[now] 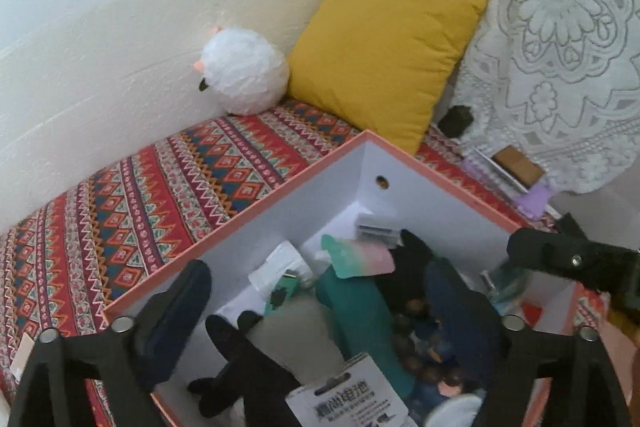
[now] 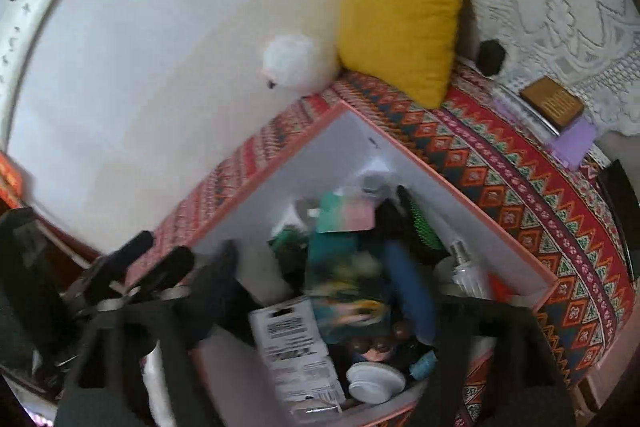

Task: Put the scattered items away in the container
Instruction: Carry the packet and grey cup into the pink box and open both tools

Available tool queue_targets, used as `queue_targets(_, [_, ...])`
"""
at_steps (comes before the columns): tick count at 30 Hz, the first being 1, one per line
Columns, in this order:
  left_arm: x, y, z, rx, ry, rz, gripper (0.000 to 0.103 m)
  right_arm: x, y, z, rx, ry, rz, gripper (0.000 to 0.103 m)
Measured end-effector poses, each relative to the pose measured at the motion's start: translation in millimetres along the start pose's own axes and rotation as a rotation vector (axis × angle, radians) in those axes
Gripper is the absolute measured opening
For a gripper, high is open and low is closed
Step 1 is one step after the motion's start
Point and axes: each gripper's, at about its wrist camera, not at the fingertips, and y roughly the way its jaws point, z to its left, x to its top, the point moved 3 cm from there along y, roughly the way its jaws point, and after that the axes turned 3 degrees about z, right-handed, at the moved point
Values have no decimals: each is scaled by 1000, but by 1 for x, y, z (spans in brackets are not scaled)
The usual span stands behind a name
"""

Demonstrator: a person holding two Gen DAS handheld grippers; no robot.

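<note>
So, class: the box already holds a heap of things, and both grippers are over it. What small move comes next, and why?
Probably lift the left gripper clear of the box and swing it toward the brown block on the purple sheet: its fingers stand open and empty, and that block still lies outside the box.

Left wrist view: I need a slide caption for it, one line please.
Open left gripper hovers over a pink-rimmed box packed with small items, on a patterned cover.
</note>
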Motion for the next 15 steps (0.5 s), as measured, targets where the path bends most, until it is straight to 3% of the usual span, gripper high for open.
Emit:
queue_targets(7, [-14, -24, -5, 40, 41, -49, 97, -25, 0, 17, -1, -68, 7, 90])
queue_targets(15, [-57, -103, 12, 34, 3, -88, 97, -80, -40, 91, 59, -185, 2, 93])
